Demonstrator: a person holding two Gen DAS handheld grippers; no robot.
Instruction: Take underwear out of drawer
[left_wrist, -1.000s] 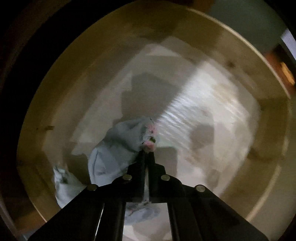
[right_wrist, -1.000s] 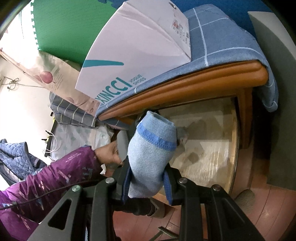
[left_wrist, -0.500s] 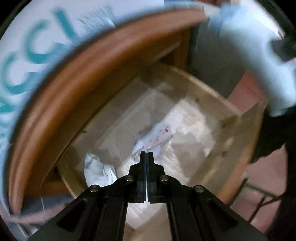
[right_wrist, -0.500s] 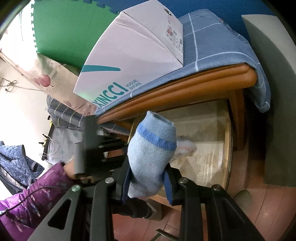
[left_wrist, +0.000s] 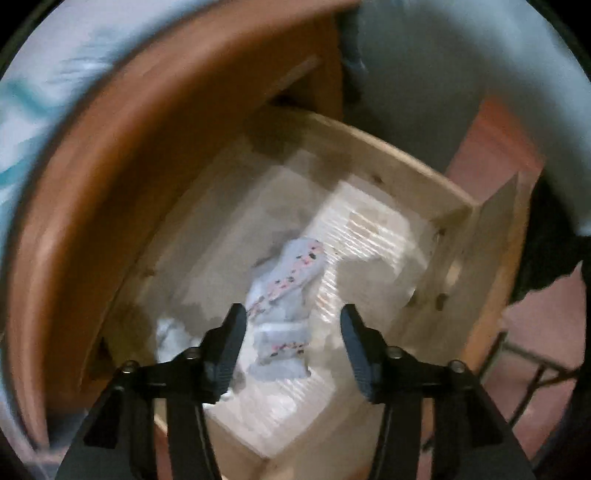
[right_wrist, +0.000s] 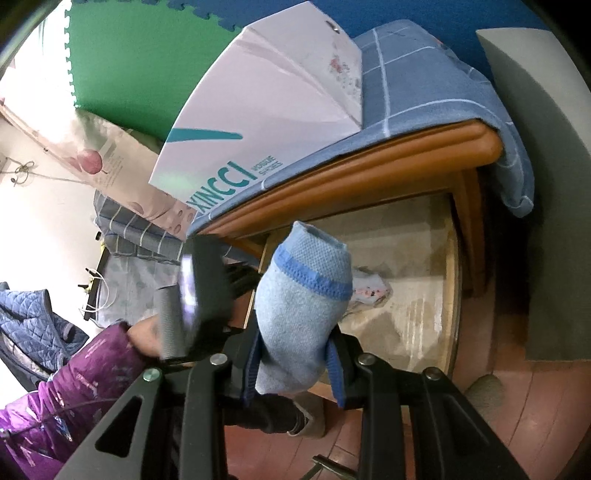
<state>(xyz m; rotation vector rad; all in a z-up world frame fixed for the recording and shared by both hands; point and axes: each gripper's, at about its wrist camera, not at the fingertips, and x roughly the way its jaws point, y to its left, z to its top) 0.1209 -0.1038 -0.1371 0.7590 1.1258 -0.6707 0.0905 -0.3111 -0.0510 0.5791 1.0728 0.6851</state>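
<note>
A pale blue piece of underwear with pink-patterned trim (left_wrist: 286, 295) lies crumpled on the floor of the open wooden drawer (left_wrist: 417, 173). My left gripper (left_wrist: 293, 319) hovers above it; its jaws are opening, and nothing is between them. A second whitish garment (left_wrist: 171, 334) lies at the drawer's left corner. My right gripper (right_wrist: 295, 350) is shut on a light blue knit garment with a darker blue band (right_wrist: 303, 299), held up in front of the drawer (right_wrist: 452, 280). The patterned underwear (right_wrist: 369, 291) shows behind it.
An orange-brown cabinet top (right_wrist: 369, 177) overhangs the drawer, covered by a blue checked cloth (right_wrist: 424, 81) with a white shoe box (right_wrist: 266, 110) on it. A person's purple sleeve (right_wrist: 85, 373) holds the left gripper's body (right_wrist: 203, 280). Reddish floor (right_wrist: 517, 406) lies below.
My left gripper let go of the patterned underwear, rose out of the drawer and its jaws came apart. The underwear now lies on the drawer floor. My right gripper kept still with its garment.
</note>
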